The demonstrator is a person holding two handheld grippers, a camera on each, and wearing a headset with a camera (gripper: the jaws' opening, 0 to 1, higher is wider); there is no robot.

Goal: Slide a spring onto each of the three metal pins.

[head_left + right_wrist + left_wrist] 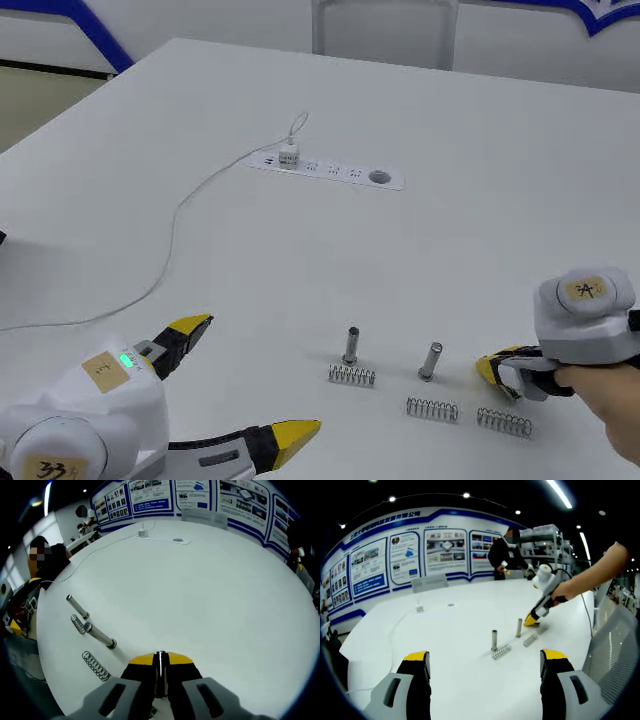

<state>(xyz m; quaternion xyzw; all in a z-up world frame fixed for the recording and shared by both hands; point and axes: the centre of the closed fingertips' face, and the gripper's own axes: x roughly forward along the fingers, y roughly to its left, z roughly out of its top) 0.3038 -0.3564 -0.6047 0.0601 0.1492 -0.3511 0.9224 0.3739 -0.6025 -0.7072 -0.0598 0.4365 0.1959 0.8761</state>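
The right gripper (160, 656) is seen pressed together, with a thin metal pin (160, 674) pinched between its yellow tips. In the head view it is held low over the table (450, 250) by a hand (605, 400) at 4 o'clock. At 9 o'clock from its tips, a second pin (431, 360) is stood upright, and a third pin (352, 345) is stood upright further along the same line. Three springs are laid flat on the table. The first spring (504, 423) is found just beside the tips at 6 o'clock, the second spring (432, 409) near the second pin's foot at 6 o'clock, and the third spring (352, 375) just beside the third pin's foot at 6 o'clock. The left gripper (243, 380) is held at 7 o'clock with its jaws spread wide, well apart from the pins. A power strip (325, 170) with a cable (180, 220) is seen towards 12 o'clock.
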